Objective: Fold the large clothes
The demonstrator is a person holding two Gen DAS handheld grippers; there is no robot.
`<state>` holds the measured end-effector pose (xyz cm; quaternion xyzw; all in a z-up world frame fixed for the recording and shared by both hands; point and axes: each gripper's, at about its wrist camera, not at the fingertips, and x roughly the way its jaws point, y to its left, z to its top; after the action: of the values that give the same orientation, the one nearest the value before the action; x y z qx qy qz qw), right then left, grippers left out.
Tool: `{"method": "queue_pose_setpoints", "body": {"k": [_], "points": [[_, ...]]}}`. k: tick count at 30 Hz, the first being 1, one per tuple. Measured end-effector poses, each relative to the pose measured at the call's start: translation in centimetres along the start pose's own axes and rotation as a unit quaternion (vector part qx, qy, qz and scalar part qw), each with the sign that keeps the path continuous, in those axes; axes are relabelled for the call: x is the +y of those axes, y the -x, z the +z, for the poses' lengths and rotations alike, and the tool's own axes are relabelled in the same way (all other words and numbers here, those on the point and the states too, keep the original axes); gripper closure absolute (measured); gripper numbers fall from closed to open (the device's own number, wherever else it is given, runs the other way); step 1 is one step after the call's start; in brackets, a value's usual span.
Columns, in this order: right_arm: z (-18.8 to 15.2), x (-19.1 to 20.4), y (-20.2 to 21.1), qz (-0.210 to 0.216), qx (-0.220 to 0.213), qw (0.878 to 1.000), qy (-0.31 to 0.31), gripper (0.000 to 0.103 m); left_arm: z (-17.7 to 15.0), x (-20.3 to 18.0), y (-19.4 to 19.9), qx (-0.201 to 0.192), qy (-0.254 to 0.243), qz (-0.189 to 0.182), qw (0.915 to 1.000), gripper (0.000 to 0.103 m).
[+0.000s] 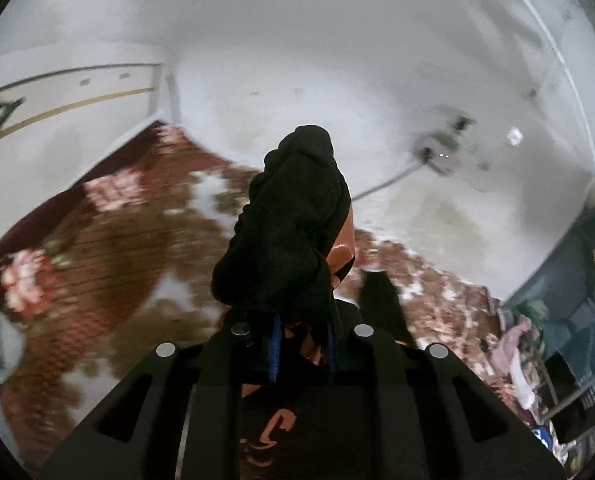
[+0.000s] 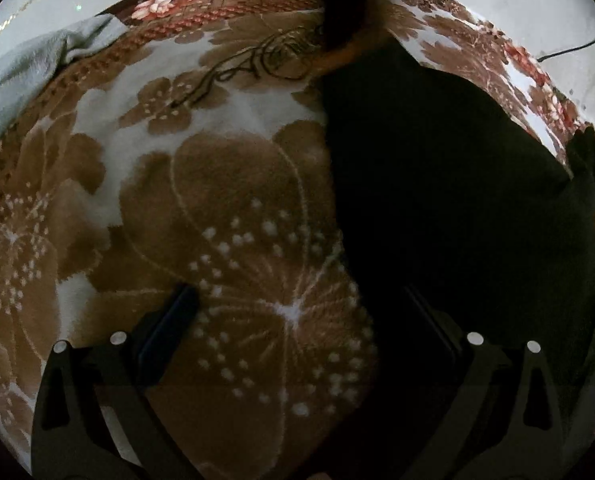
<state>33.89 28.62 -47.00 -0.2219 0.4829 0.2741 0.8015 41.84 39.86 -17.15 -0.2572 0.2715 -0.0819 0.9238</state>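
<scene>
A black garment with orange trim and orange lettering is the clothing here. In the left wrist view my left gripper (image 1: 301,336) is shut on a bunched fold of the black garment (image 1: 293,220), held up above the floral blanket (image 1: 109,240); the cloth hides the fingertips. In the right wrist view the black garment (image 2: 437,180) lies spread on the floral blanket (image 2: 225,208), filling the right half. My right gripper (image 2: 297,300) is open low over the garment's left edge, its left finger (image 2: 169,320) over the blanket, its right finger dark against the cloth.
A pale grey cloth (image 2: 29,64) lies at the blanket's far left. A white wall (image 1: 297,60) with a cable and a small device (image 1: 437,148) stands behind. Piled clothes and a dark rack (image 1: 569,312) sit at the right.
</scene>
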Motion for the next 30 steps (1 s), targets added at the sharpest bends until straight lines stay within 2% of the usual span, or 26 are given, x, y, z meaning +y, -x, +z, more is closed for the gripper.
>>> {"method": "queue_pose_setpoints", "body": {"k": [6, 10, 11, 16, 20, 23, 25, 27, 28, 29, 30], "points": [[-0.1, -1.2, 2.1, 0.033, -0.002, 0.999, -0.017, 0.004, -1.7, -12.7, -4.9, 0.018, -0.033, -0.051, 0.998, 0.088], [-0.7, -2.7, 3.6, 0.047, -0.002, 0.999, -0.012, 0.004, -5.2, -21.2, -9.4, 0.038, -0.093, -0.041, 0.994, 0.088], [-1.0, -3.2, 4.1, 0.053, -0.006, 0.998, -0.013, 0.004, -6.7, -23.6, -11.2, 0.047, -0.101, -0.045, 0.9928, 0.088], [-2.7, -5.6, 4.3, 0.092, 0.002, 0.996, -0.01, 0.004, -13.0, -30.2, -17.6, 0.079, -0.102, -0.049, 0.9905, 0.088], [-4.6, -7.0, 4.0, 0.136, 0.008, 0.991, -0.011, 0.004, -19.7, -35.5, -23.1, 0.128, -0.147, -0.026, 0.9805, 0.088], [-6.0, -7.1, 4.1, 0.147, -0.005, 0.989, 0.006, 0.004, -25.1, -37.9, -27.4, 0.181, -0.186, -0.006, 0.9657, 0.088], [-6.6, -7.0, 4.5, 0.157, -0.014, 0.987, 0.018, 0.004, -29.1, -39.0, -30.0, 0.216, -0.227, 0.005, 0.9497, 0.088], [-7.3, -7.2, 4.9, 0.168, -0.018, 0.985, 0.018, 0.004, -33.8, -40.0, -32.4, 0.248, -0.291, 0.022, 0.9236, 0.088], [-7.8, -7.3, 5.1, 0.175, -0.02, 0.984, 0.019, 0.004, -35.0, -40.2, -32.9, 0.254, -0.308, 0.027, 0.9164, 0.088], [-8.2, -7.3, 5.4, 0.178, -0.022, 0.983, 0.024, 0.004, -37.1, -40.4, -33.8, 0.268, -0.335, 0.041, 0.9026, 0.088], [-8.7, -7.2, 5.9, 0.184, -0.026, 0.982, 0.035, 0.004, -38.5, -40.4, -34.4, 0.279, -0.349, 0.052, 0.8932, 0.088]]}}
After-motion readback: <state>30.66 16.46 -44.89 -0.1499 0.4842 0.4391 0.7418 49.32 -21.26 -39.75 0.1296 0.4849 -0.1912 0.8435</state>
